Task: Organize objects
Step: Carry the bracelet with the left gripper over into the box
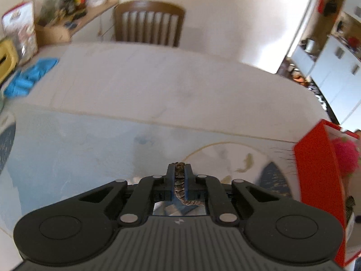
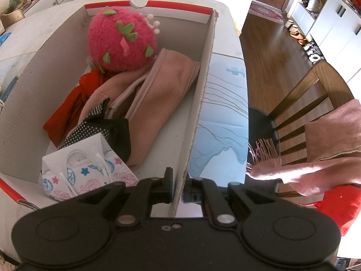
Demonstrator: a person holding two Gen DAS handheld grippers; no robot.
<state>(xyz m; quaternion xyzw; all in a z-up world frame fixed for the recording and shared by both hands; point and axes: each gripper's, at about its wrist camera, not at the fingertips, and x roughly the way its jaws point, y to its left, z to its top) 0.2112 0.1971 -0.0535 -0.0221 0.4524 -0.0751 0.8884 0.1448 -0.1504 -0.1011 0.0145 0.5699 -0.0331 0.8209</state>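
The left gripper [image 1: 179, 176], at the lower centre of its frame, is clamped on a brown braided cord [image 1: 179, 184], which runs between the two fingers and comes out below them. It is above the table [image 1: 158, 85], which carries a pale blue printed cover. At the right edge of that frame stands the red box [image 1: 315, 169], with the pink plush strawberry [image 1: 345, 158] showing inside it. A blue cloth [image 1: 29, 76] lies on the table at the middle left, and a wooden chair [image 1: 149, 22] stands behind the table at the top.

The right gripper [image 2: 179, 180], at the lower centre of its frame, is closed on the cardboard wall [image 2: 203, 94] of the box. Inside the box lie the plush strawberry [image 2: 121, 43] in the upper part, a pink fleece cloth [image 2: 158, 94] in the middle, a red cloth [image 2: 72, 103] to its left, a black dotted fabric [image 2: 106, 131], and a white printed packet [image 2: 88, 171] at the lower left. A pink fringed scarf [image 2: 315, 149] hangs over a chair at the right.
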